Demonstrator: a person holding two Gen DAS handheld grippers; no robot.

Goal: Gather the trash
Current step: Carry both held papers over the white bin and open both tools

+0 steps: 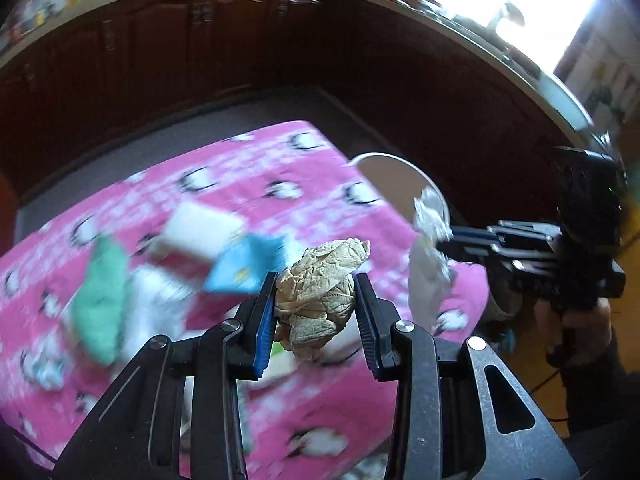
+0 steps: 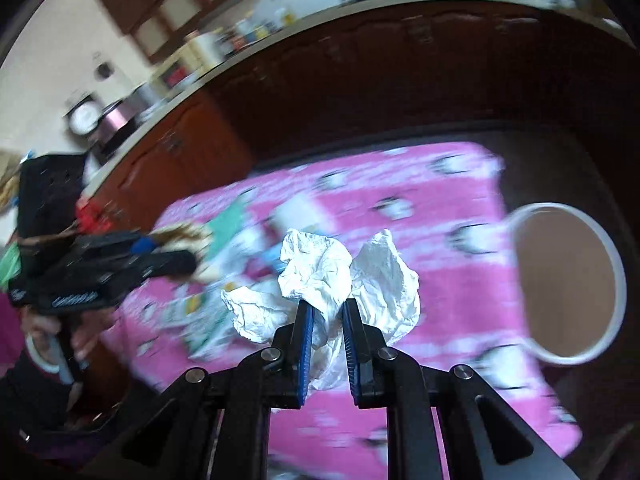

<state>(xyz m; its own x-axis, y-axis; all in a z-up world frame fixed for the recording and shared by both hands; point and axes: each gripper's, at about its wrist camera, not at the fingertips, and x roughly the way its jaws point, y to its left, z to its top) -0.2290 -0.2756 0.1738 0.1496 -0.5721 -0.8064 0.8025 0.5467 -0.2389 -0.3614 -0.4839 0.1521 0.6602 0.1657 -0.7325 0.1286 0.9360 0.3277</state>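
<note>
Beige paper wad (image 1: 318, 300): crumpled tissue-like ball, tan with faint embossed texture, held off the desk between the jaws of the left gripper (image 1: 316, 280), upper lobe rising above the jaw tips.

White paper wad (image 2: 340, 280): larger crumpled sheet, bright white, several puffed lobes spreading to both sides, pinched at its lower middle between the jaws of the right gripper (image 2: 325, 304); seen from the left wrist view (image 1: 430, 240) it hangs just beside the bin.

Bin (image 2: 568, 284): round, white rim, brownish inside, mouth open, standing off the right edge of the pink desk (image 2: 460, 280).

Remaining litter on the desk, left of the bin: green piece (image 1: 102, 300), blue piece (image 1: 246, 264), white carton-like piece (image 1: 196, 232); all blurred.
</note>
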